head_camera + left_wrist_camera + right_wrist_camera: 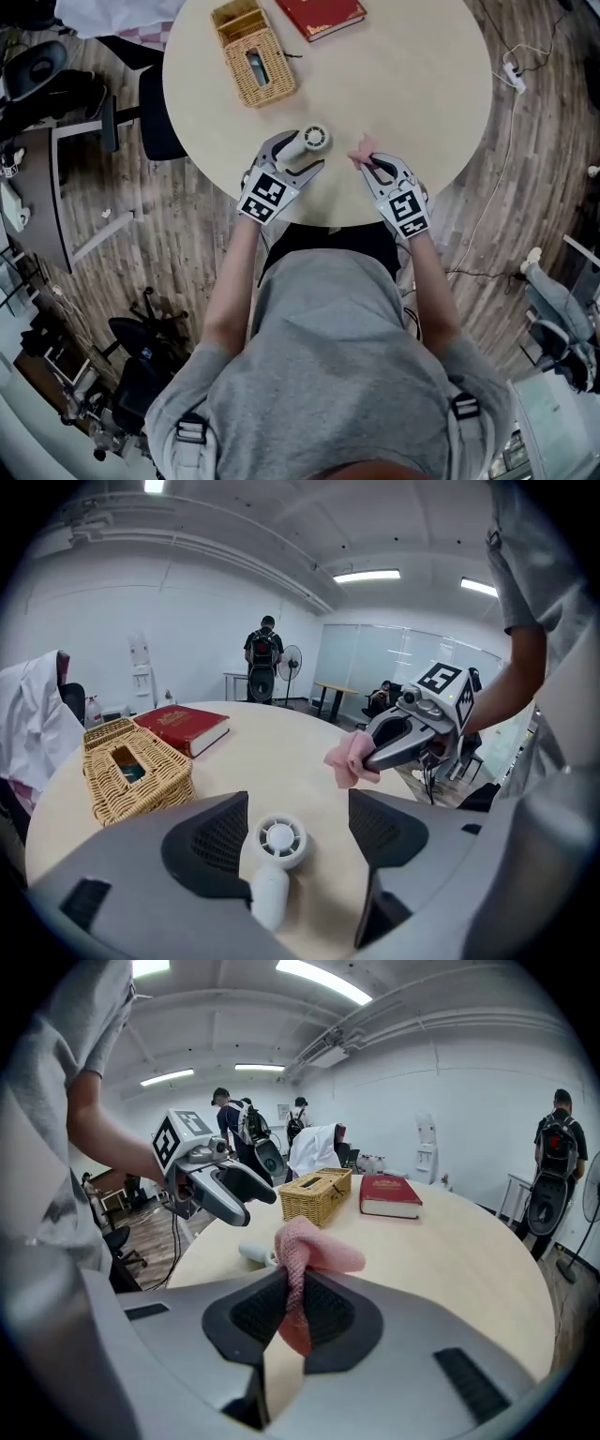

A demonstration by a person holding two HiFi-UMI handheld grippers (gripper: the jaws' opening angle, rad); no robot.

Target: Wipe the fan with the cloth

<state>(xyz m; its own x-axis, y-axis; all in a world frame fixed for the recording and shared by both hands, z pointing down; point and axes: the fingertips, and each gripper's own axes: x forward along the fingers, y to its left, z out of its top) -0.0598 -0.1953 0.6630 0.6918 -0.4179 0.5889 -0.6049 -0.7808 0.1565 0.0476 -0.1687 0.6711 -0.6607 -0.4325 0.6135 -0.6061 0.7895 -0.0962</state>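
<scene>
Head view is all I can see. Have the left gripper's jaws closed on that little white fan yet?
Observer: No. In the left gripper view, the left gripper has its jaws wide apart. The fan lies between them, not gripped.
Operator: And the pink thing on the right?
Observer: The right gripper view shows the right gripper with its jaws shut on the cloth, a bunch of which sticks out above them.
Operator: Is anyone else in the room?
Observer: Yes, a person with a backpack stands by the far wall, beside a pedestal fan.
</scene>
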